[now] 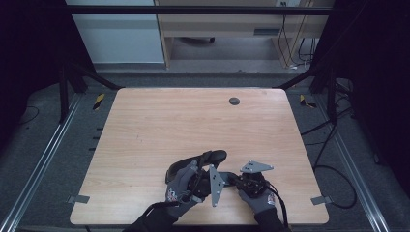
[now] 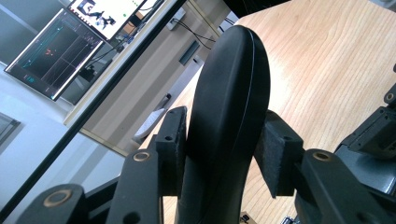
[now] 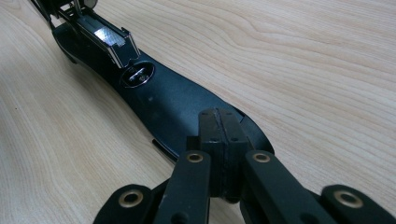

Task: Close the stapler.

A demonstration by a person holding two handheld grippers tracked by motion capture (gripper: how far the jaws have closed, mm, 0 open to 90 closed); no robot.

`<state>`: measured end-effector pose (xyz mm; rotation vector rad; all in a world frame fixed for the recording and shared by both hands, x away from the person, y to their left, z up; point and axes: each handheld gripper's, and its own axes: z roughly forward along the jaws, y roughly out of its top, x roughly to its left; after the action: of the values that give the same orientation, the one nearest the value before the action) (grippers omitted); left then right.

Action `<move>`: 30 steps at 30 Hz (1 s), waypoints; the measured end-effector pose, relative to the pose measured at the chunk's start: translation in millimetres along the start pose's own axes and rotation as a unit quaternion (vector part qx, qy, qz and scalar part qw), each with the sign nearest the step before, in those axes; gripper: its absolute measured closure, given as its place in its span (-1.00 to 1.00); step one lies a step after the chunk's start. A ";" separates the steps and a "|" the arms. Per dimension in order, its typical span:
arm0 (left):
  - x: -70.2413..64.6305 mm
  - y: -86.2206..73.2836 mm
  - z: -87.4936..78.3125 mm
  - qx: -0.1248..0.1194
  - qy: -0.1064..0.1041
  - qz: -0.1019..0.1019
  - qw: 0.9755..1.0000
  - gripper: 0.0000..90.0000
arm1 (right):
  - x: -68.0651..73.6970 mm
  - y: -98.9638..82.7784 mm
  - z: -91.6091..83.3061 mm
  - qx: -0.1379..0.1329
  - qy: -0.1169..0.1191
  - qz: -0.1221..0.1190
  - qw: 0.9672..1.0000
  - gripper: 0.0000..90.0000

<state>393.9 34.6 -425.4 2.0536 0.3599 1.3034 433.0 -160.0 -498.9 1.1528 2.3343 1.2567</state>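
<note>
- Left gripper point(image 2: 223, 163): pads clamped on both sides of black curved handle point(image 2: 229, 107)
- Right gripper point(image 3: 223, 128): jaws closed together, empty, over handle on table point(image 3: 303, 60)

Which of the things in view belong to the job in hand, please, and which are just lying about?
In the job:
- long black curved plastic part with a metal clip
- left gripper, clamped on one end of it
- right gripper, shut above its other end

Lying about:
- light wooden table
- round dark grommet in the table
- monitors behind the frame
</note>
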 end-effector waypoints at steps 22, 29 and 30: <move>-21.9 0.2 9.9 0.012 -0.011 0.050 0.999 0.23 | 0.2 -0.7 -0.5 -0.001 -0.001 0.000 1.000 1.00; -29.1 -0.4 12.3 0.021 -0.012 0.070 0.997 0.22 | -0.1 -1.2 -0.8 -0.003 -0.002 -0.002 1.000 1.00; -30.1 -0.5 12.7 0.021 -0.013 0.072 0.997 0.22 | -0.2 -1.2 -1.0 -0.002 -0.001 -0.004 1.000 1.00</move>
<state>391.2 13.4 -450.1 2.1630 0.2339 1.3632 431.9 -161.2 -499.3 1.1422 2.3306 1.2563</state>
